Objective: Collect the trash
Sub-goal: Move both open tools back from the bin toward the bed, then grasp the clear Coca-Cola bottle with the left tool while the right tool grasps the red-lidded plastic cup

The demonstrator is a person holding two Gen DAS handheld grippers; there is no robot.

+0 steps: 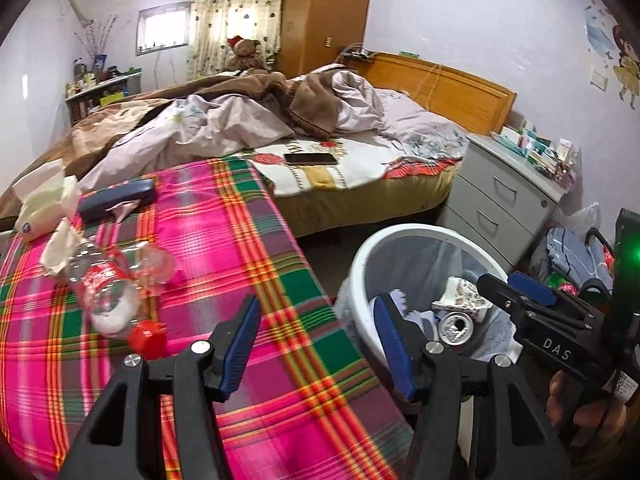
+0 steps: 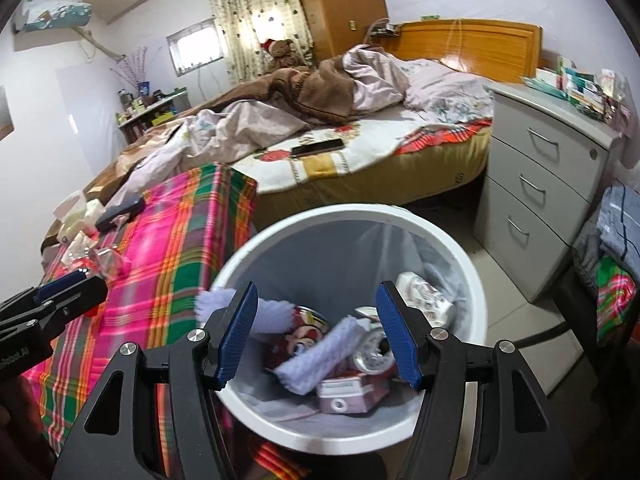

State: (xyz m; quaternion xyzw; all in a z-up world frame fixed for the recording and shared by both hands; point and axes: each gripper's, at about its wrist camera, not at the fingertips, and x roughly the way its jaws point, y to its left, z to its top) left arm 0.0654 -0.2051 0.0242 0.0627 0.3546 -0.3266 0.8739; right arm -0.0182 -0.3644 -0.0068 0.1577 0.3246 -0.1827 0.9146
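left gripper [image 1: 316,344]: jaws standing apart with nothing between the blue pads, hanging over the near edge of the plaid cloth, with the bin's left rim right behind it

right gripper [image 2: 316,334]: also standing open and empty, parked right above the mouth of the bin

next bit of trash: my guess is the crushed plastic bottle [image 1: 106,292], lying on its side on the left part of the table, red cap [image 1: 147,338] pointing toward the near edge

how it'll handle: super light and already squashed, so the clear wall will just cave in and maybe slide if you pinch the middle. The neck just behind the cap looks like the stiffest spot; I'd grab there

other leftovers: crumpled tissue [image 1: 60,250] touching the bottle's far-left side, soft as anything, take it anywhere. There's some clear wrapper stuff [image 1: 160,264] just right of the bottle, can't really tell what it is

not trash probably: dark case [image 1: 116,198] and a tissue pack [image 1: 42,200] further back on the left

table [image 1: 248,240]: covered in pink and green plaid, the cloth could bunch up if a finger drags on it

bin [image 2: 256,252]: white, lined, on the floor just right of the table; there's already a can [image 2: 374,350], a small printed box [image 2: 426,294] and some pale cloths in there

background: unmade bed [image 1: 360,168] with a phone [image 1: 310,159] on it, grey drawers [image 1: 500,200] far right
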